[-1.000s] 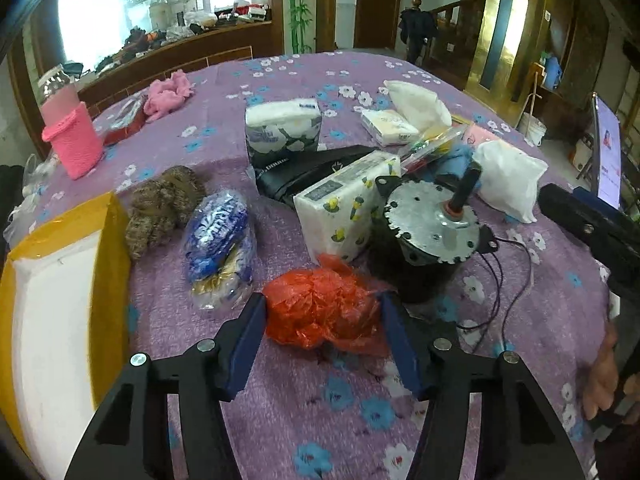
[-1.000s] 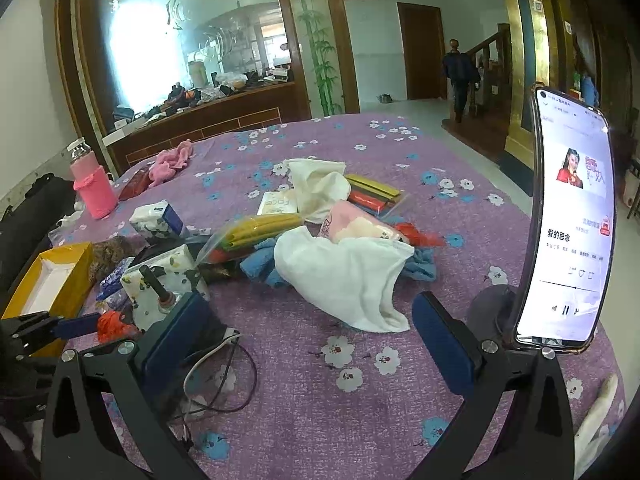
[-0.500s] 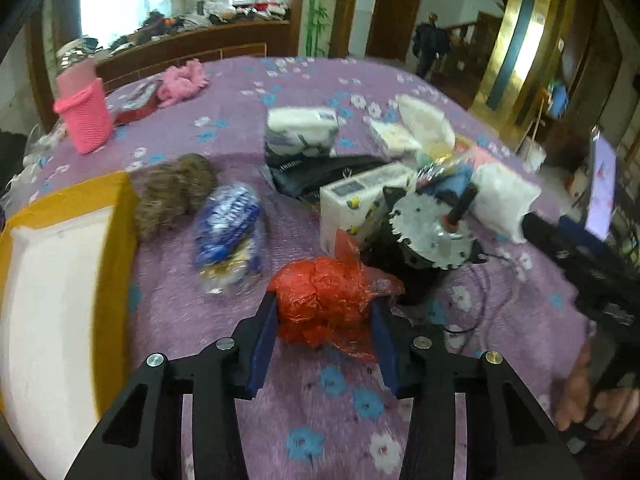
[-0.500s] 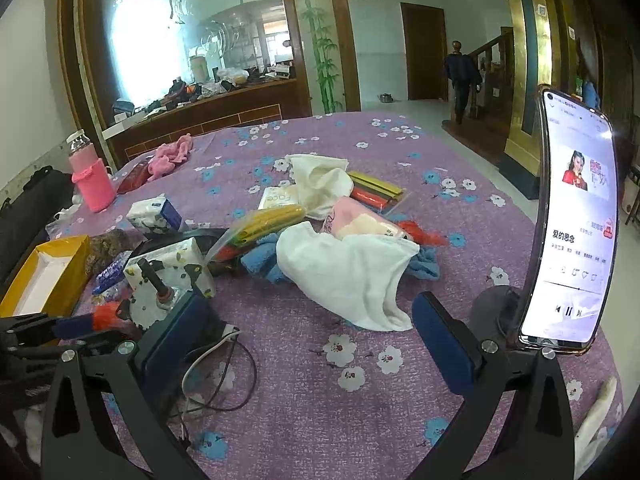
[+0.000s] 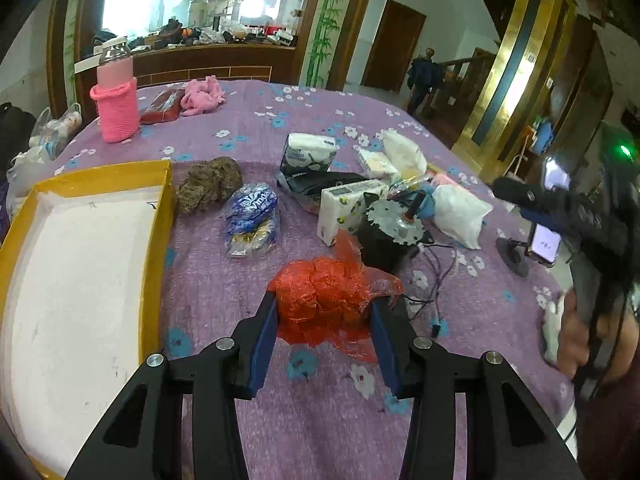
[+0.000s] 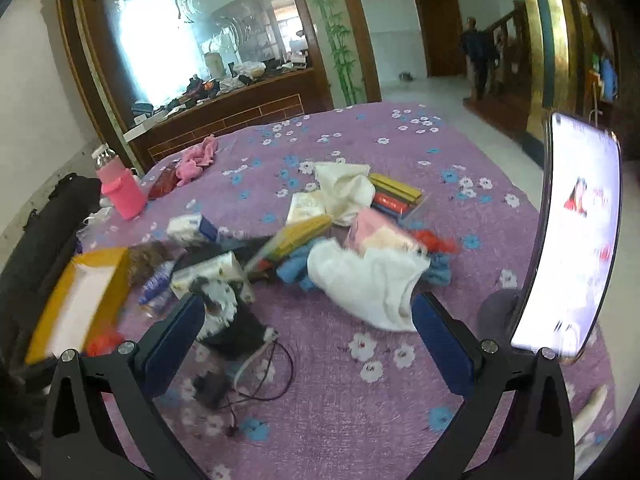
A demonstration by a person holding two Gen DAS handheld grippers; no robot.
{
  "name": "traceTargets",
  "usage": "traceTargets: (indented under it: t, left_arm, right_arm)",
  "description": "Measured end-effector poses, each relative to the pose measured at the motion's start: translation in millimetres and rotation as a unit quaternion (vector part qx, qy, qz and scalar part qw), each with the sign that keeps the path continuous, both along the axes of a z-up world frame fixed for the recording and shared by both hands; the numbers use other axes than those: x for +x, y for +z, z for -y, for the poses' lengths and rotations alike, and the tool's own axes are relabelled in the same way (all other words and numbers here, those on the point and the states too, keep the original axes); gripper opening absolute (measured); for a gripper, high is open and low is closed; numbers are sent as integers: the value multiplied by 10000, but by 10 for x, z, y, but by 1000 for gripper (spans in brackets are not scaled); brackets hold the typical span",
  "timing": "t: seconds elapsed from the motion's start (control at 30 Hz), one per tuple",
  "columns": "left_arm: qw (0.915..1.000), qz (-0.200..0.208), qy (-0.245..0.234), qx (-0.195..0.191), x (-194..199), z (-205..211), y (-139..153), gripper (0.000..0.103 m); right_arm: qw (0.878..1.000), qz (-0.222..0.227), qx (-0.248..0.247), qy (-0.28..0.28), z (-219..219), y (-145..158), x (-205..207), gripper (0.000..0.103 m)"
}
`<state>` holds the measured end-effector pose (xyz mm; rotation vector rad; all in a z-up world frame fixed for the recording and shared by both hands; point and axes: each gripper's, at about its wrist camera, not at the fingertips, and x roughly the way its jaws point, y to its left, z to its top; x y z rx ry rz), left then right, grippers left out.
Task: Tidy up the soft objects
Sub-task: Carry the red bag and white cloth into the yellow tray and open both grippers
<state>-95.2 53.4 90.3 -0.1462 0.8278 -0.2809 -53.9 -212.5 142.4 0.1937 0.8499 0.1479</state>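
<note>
- The left hand-held gripper [image 5: 324, 320] closed: its blue pads, which had stood apart on either side of the red plastic bag [image 5: 326, 298], came in and pressed on its two sides.
- The crumpled bag came up off the purple counter [image 5: 224, 292] in that grip, away from the motor [image 5: 394, 230] it had lain against, towards the yellow tray [image 5: 158, 248] on the left.
- The right hand-held gripper [image 6: 308, 344] rose a little, jaws wide apart, and its view blurred.

Red bag [image 5: 324, 300], yellow-rimmed tray [image 5: 154, 240], purple flowered cloth [image 5: 248, 128].
</note>
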Motion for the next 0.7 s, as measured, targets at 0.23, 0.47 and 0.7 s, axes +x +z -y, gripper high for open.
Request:
traceTargets:
  t: [0.23,0.47,0.7]
  left_arm:
    - [9999,81,15,-131,-195,-145,29,43]
    - [9997,-93,178,-169,-186,-277,-2,43]
    - [9993,-77,296,-236,-213,-364,20,43]
  right_arm:
    - [9940,-792,-749,-129,75,-197,389,97]
    - [9895,-1160,-800,-318,22,-600,664,90]
    - [9896,-1205,-625,-474,95,-642,665,21]
